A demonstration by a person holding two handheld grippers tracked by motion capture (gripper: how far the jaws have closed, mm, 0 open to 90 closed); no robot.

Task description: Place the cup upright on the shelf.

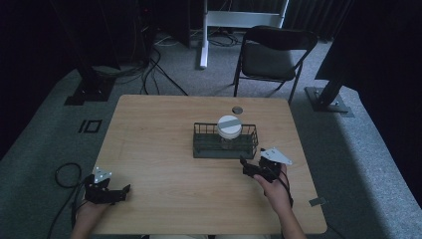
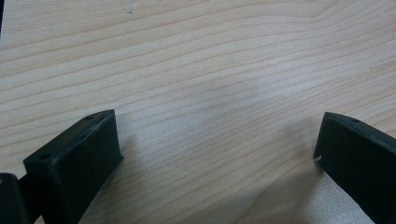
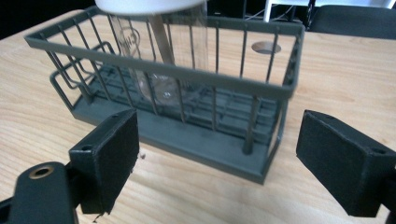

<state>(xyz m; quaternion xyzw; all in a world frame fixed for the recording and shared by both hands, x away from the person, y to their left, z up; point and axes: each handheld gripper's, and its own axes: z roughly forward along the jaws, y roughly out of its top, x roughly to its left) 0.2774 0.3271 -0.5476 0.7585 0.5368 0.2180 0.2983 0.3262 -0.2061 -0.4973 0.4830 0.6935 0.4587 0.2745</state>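
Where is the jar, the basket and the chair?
Jar [image 1: 229, 127], high view, its white lid.
Basket [image 3: 196, 81], right gripper view, its near top rail.
Chair [image 1: 267, 60], high view, its dark seat.

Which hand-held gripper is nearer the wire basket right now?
The right hand-held gripper: it sits just off the near right corner of the wire basket, jaws open toward it. The left hand-held gripper is far off at the table's near left corner.

Dim high view; both close views brighter, slightly soft.

High view overlooks table; right gripper view nears basket
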